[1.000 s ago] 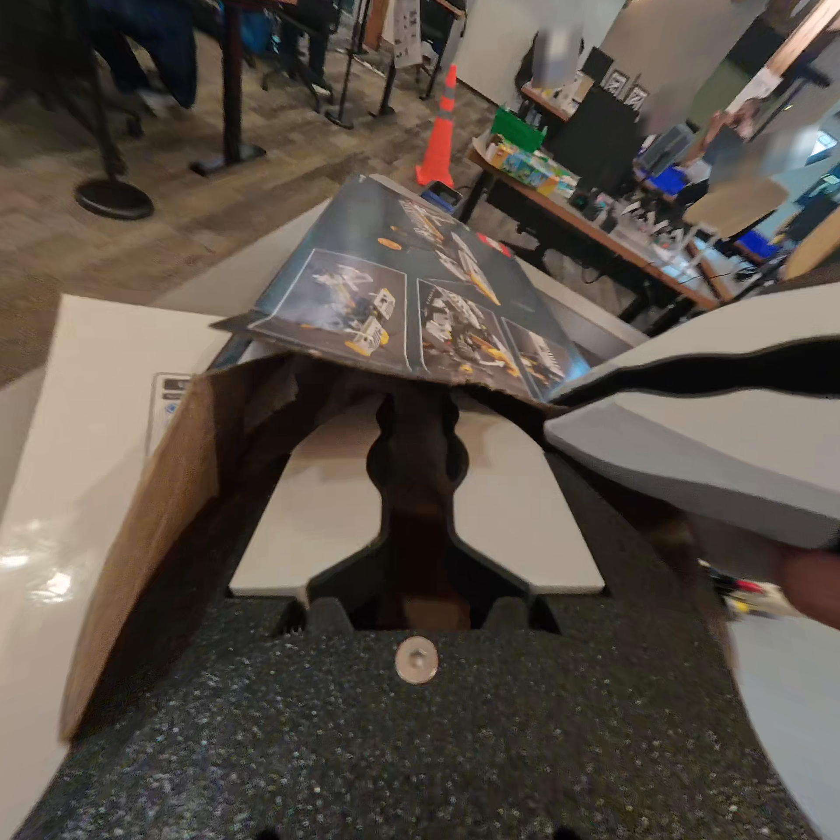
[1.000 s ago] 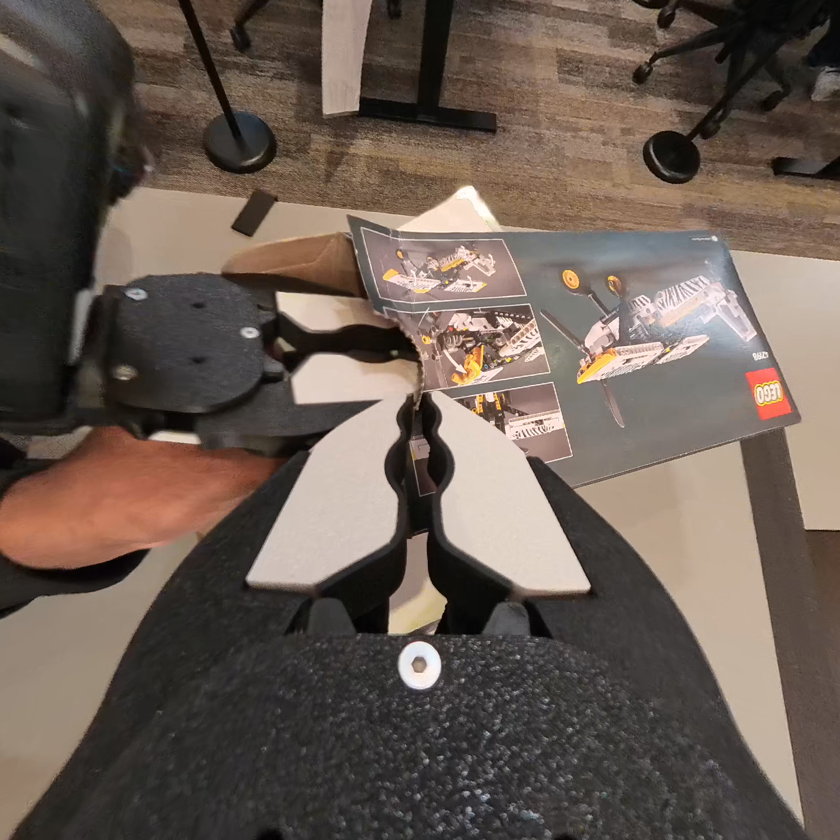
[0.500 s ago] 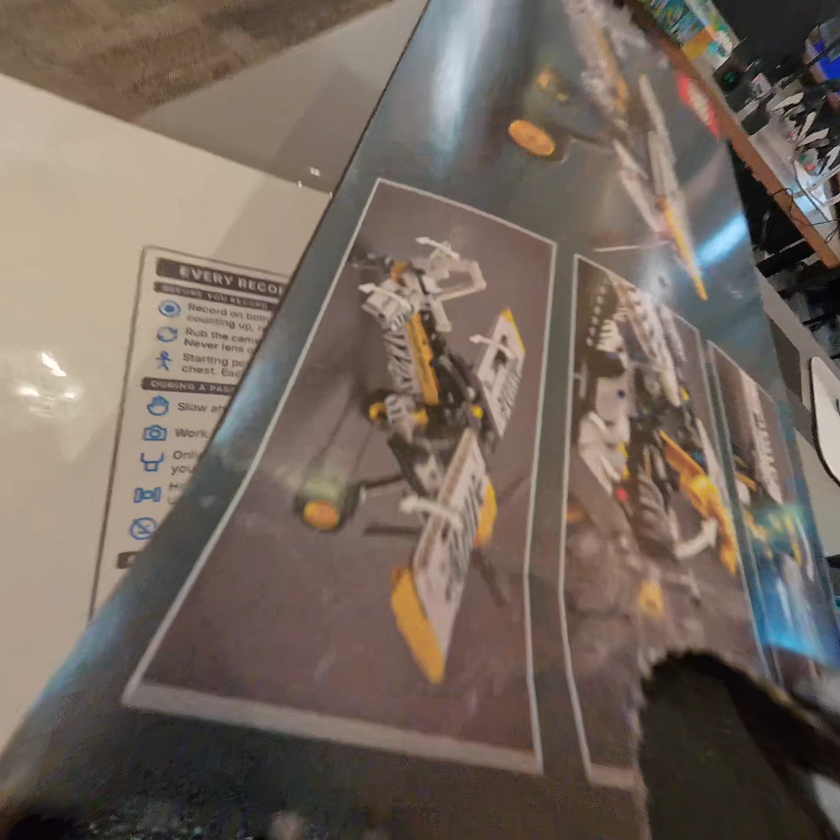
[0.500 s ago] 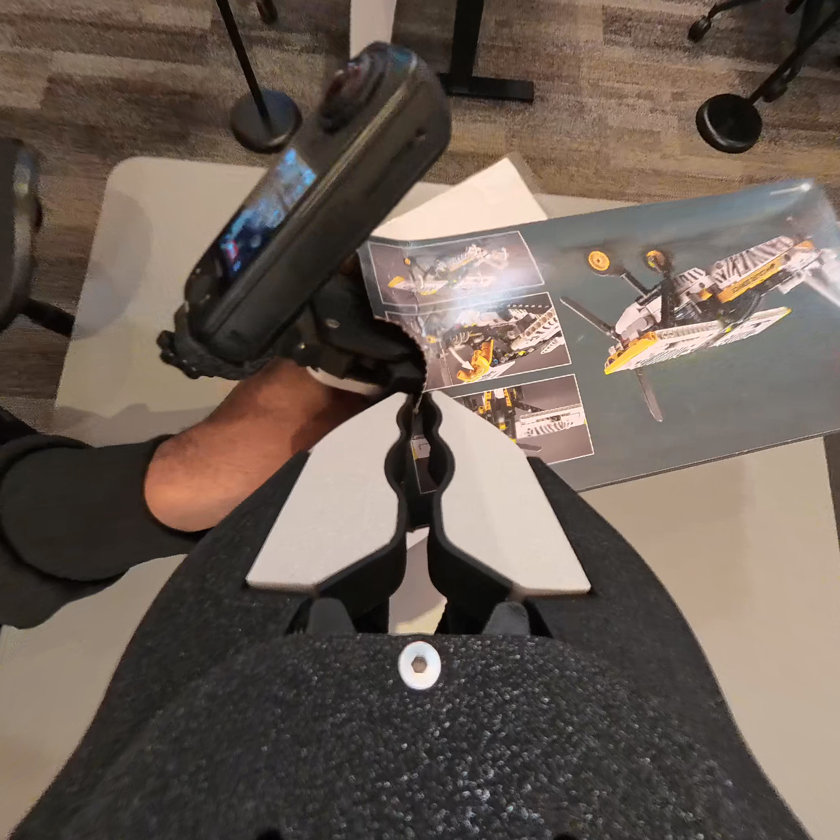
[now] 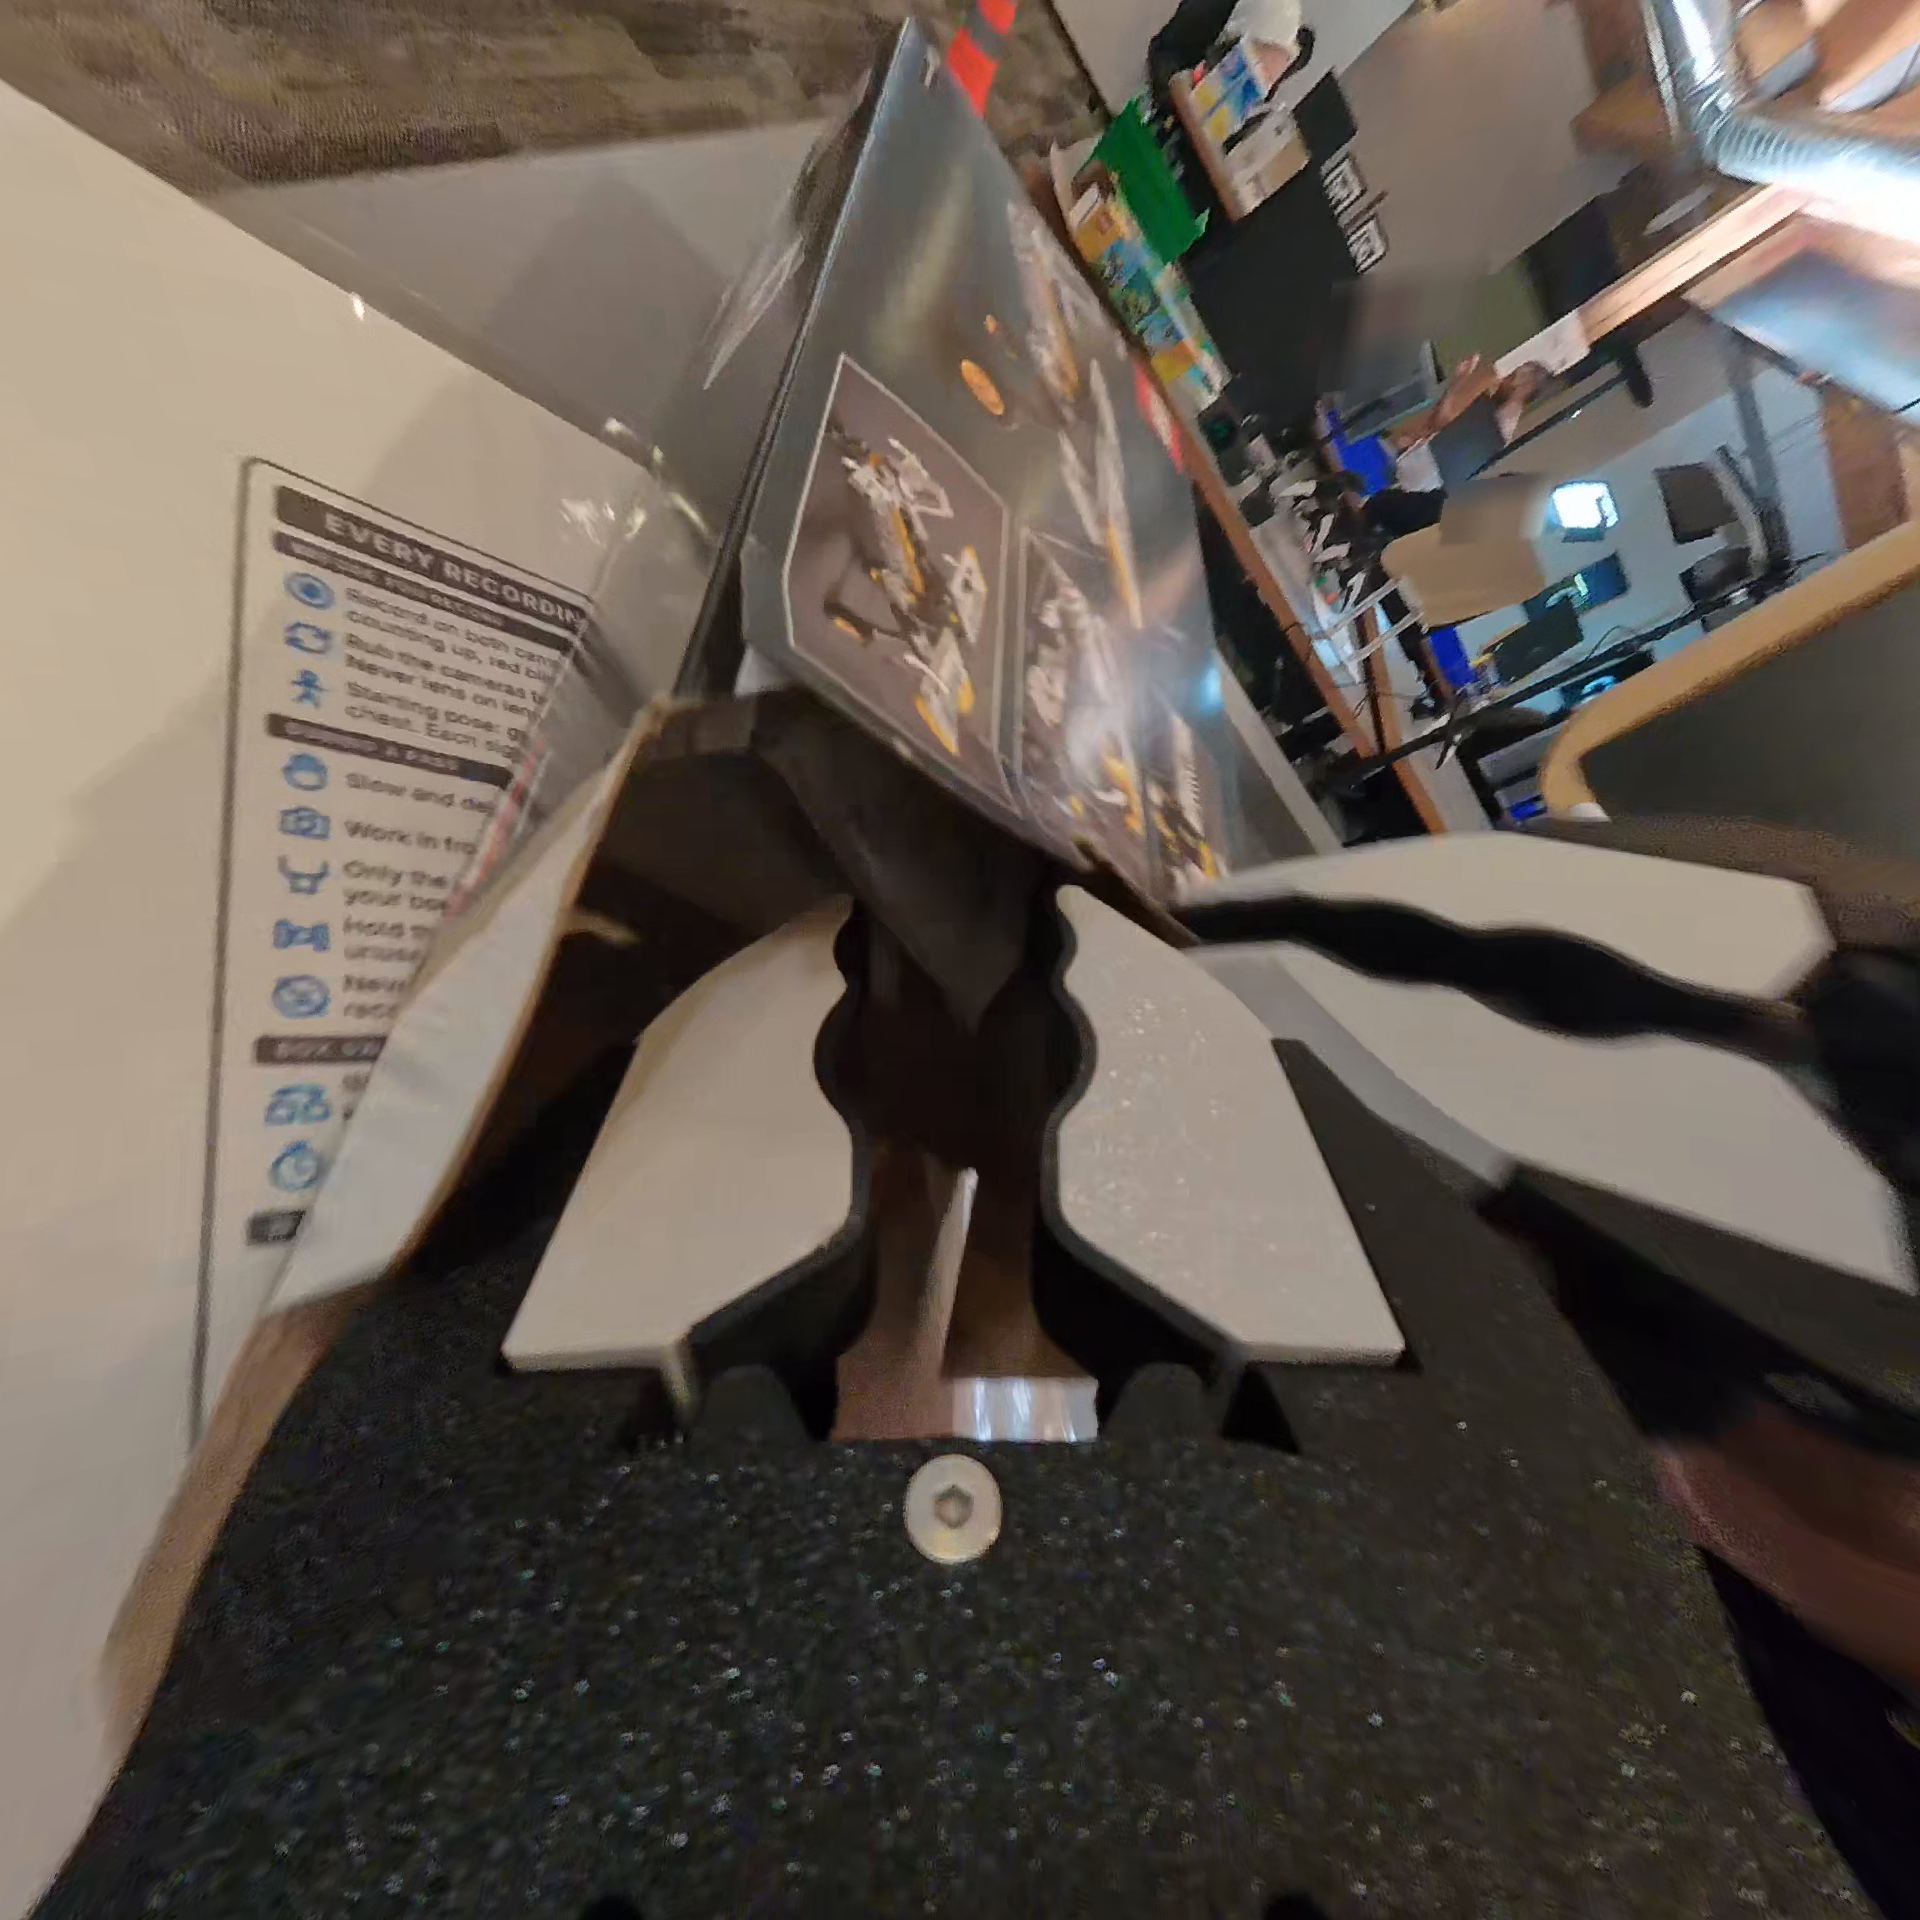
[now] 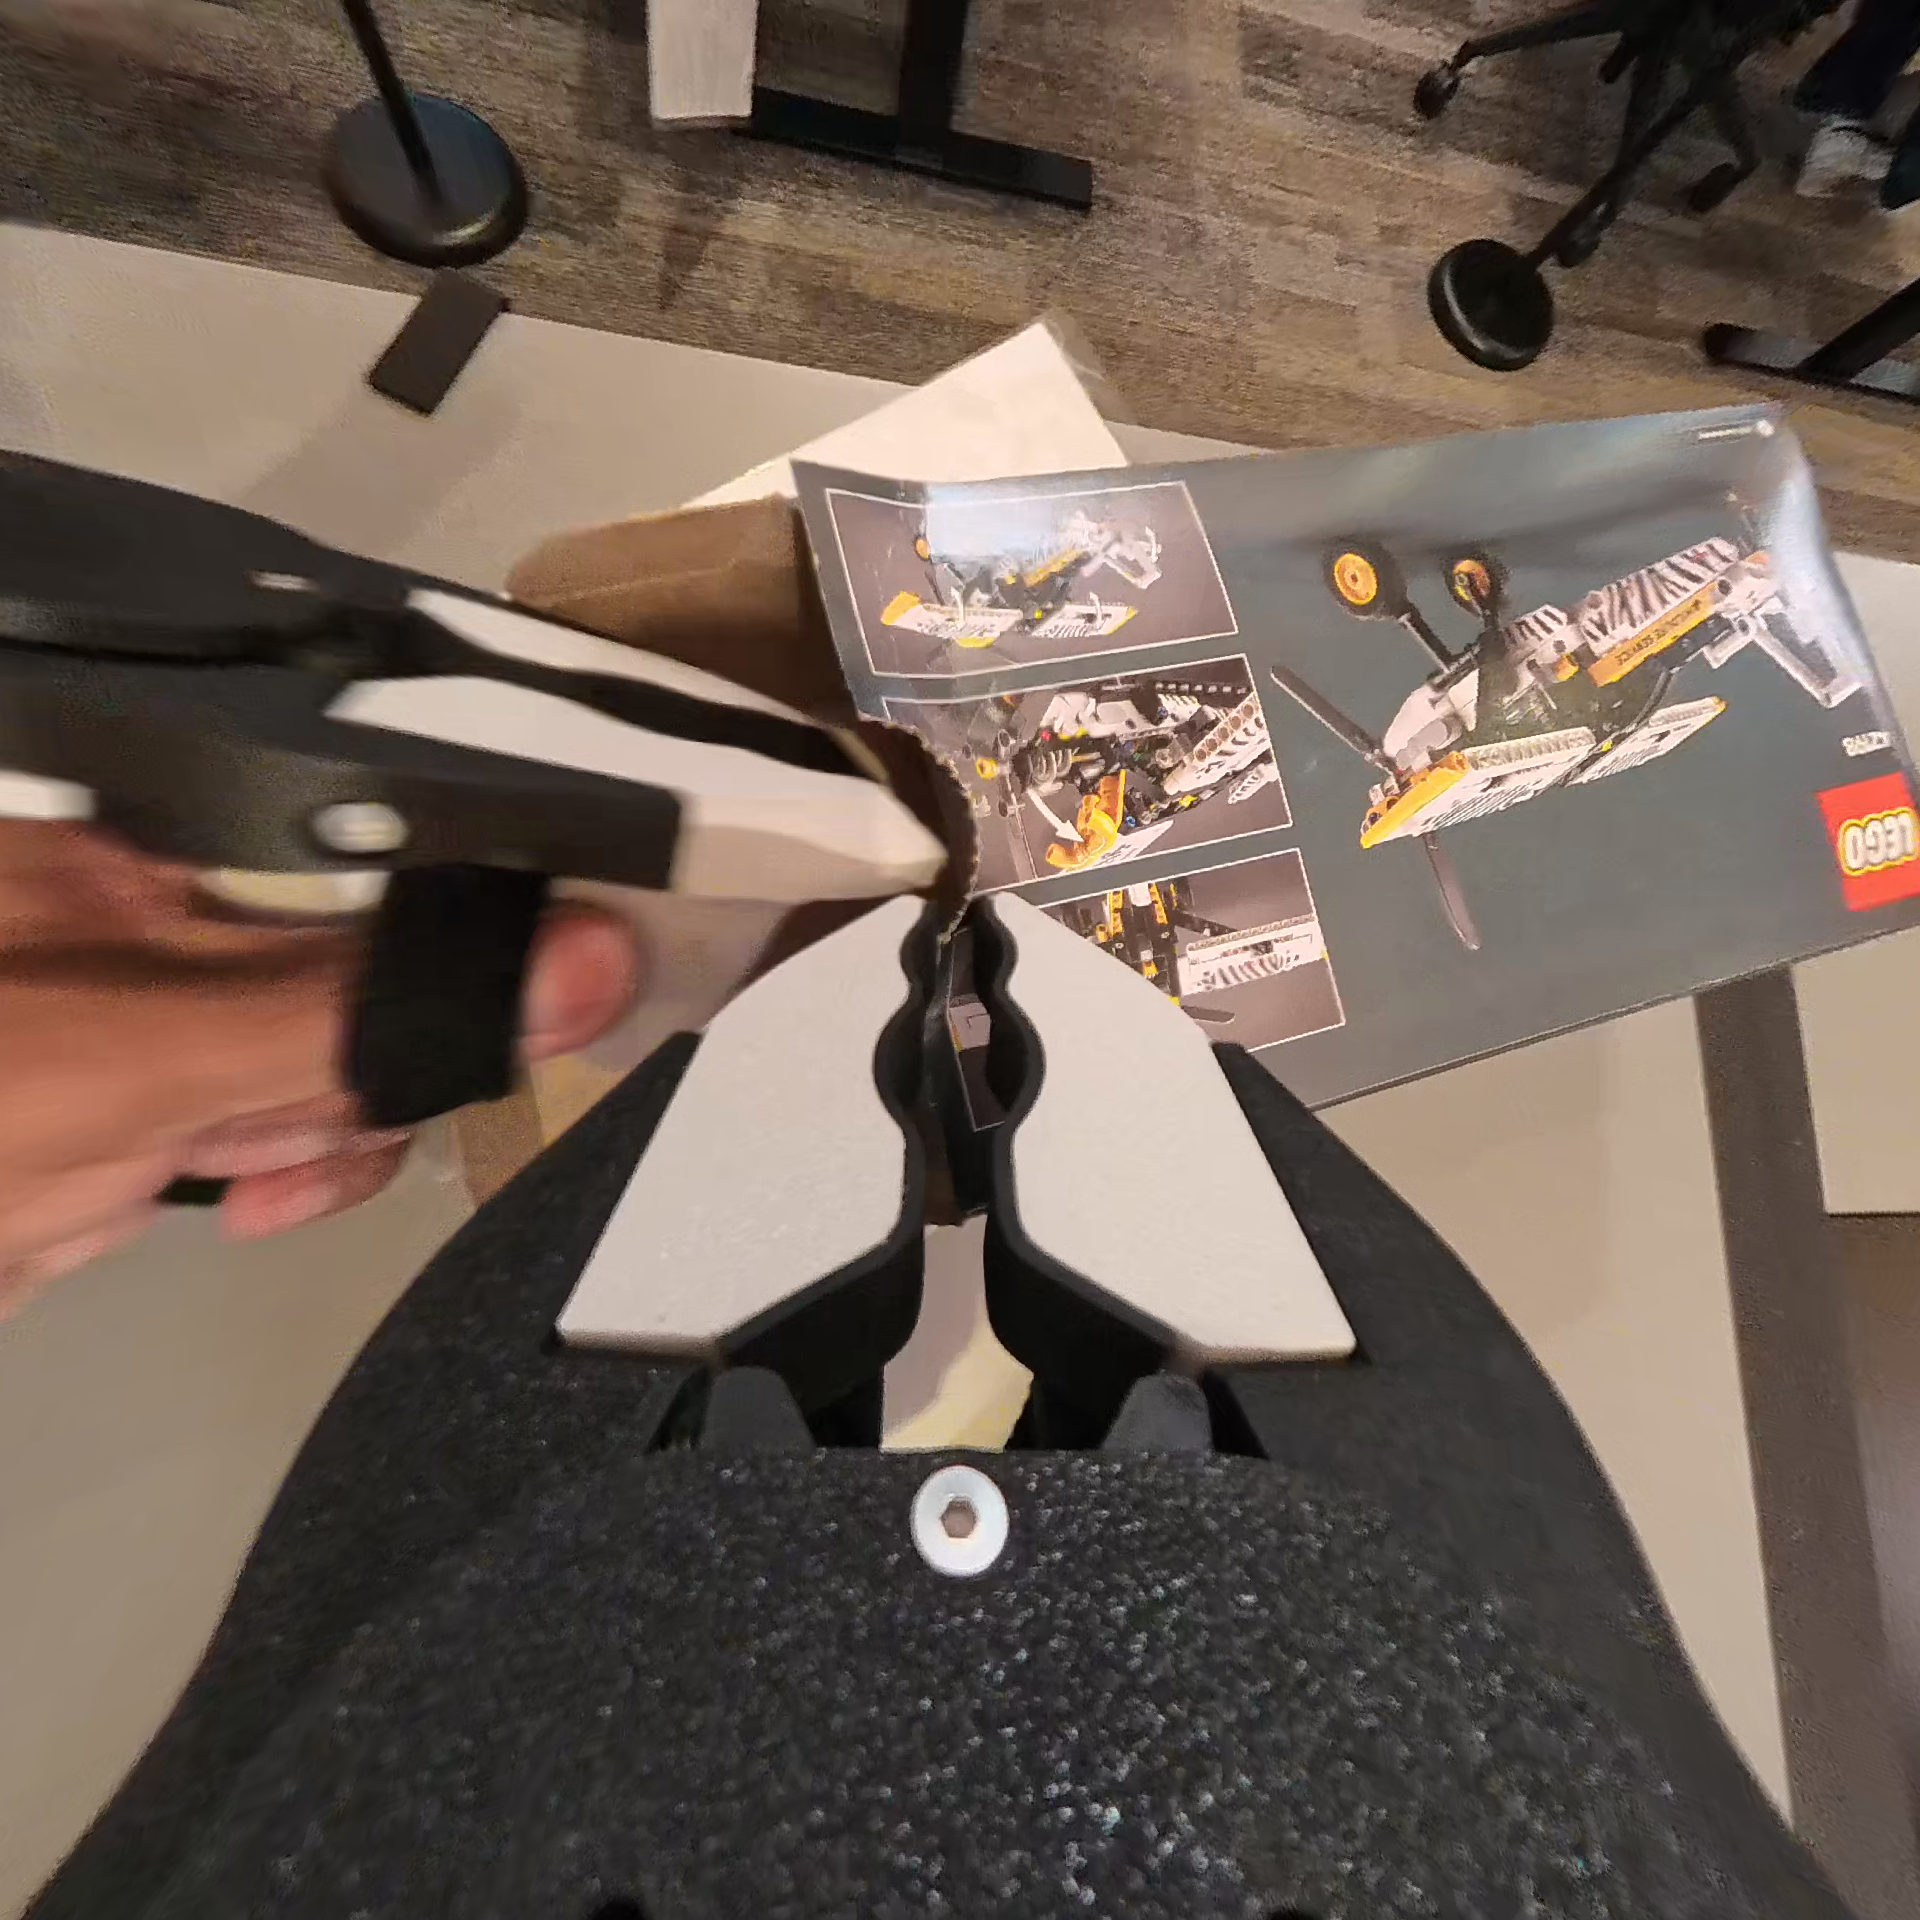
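A dark printed toy box (image 6: pixel 1455 727) with brown cardboard inside is held tilted above the white table (image 6: pixel 1507 1247). My right gripper (image 6: pixel 951 935) is shut on the torn edge of the box's printed top panel. It also shows in the left wrist view (image 5: pixel 1195 914), coming in from the right and clamped on that edge. My left gripper (image 5: pixel 951 935) is open, with its fingers reaching into the box's open end under the panel (image 5: pixel 935 520). A dark cardboard flap hangs between the fingers and neither pad presses on it. The left gripper also shows in the right wrist view (image 6: pixel 873 800), with a hand behind it.
A white sheet with a printed label (image 5: pixel 395 831) lies on the table at left. A small dark object (image 6: pixel 436 338) lies near the table's far edge. Stand bases (image 6: pixel 426 177) and a chair base (image 6: pixel 1496 301) are on the floor beyond. Cluttered desks (image 5: pixel 1299 468) stand far right.
The left gripper swung up over the box panel half a second ago and is now back at the box's open end. The right gripper kept its grip, and the box has tilted up.
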Tool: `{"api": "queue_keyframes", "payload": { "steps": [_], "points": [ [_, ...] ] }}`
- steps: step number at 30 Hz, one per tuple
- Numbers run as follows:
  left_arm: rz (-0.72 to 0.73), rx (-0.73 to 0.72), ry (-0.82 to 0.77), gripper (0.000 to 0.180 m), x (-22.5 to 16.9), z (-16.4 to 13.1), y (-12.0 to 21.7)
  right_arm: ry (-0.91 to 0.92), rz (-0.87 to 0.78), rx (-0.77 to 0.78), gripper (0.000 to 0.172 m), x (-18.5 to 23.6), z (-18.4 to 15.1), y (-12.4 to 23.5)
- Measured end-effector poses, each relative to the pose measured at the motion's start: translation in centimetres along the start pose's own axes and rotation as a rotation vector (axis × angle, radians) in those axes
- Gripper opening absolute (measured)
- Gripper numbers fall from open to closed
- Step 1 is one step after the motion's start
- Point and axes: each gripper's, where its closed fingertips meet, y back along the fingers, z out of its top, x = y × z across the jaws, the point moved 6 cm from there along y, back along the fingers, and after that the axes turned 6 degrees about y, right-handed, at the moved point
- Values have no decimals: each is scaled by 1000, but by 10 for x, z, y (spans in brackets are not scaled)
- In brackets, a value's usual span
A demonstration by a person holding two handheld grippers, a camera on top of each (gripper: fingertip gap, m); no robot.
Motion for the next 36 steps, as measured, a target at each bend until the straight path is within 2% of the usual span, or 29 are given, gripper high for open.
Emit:
{"api": "queue_keyframes", "payload": {
  "steps": [1,4,7,11,15,19,21,24,26,28,30,33,36],
  "points": [
    [-14,-18,-8,35,-2,1,9,0,-18,1,7,-2,0,-2],
    [-40,-31,-98,37,-13,-5,33,-2,-52,-16,10,-3,4,-2],
    [-84,-57,-286,46,-39,-14,55,3,-104,-57,17,3,6,16],
    [-153,-123,-558,58,-79,-34,82,5,-180,-126,19,16,-8,67],
    [-310,-133,-719,77,-119,-68,97,-35,-210,-169,24,30,-56,130],
    [-504,-151,-816,89,-160,-112,105,-101,-272,-173,25,37,-132,197],
    [-614,-125,-842,82,-182,-140,104,-147,-289,-159,26,42,-178,231],
    [-751,-145,-914,49,-214,-184,96,-211,-361,-111,29,48,-254,283],
    [-821,-172,-955,47,-234,-215,87,-263,-421,-79,32,53,-308,322],
    [-882,-186,-967,60,-253,-244,77,-318,-490,-34,36,58,-364,364],
    [-958,-165,-982,65,-269,-274,70,-366,-546,55,44,63,-422,408],
    [-1007,-80,-1044,63,-283,-317,56,-389,-627,261,54,69,-504,473],
    [-1056,-13,-1092,61,-293,-351,49,-382,-617,457,65,75,-570,521]
  ]
}}
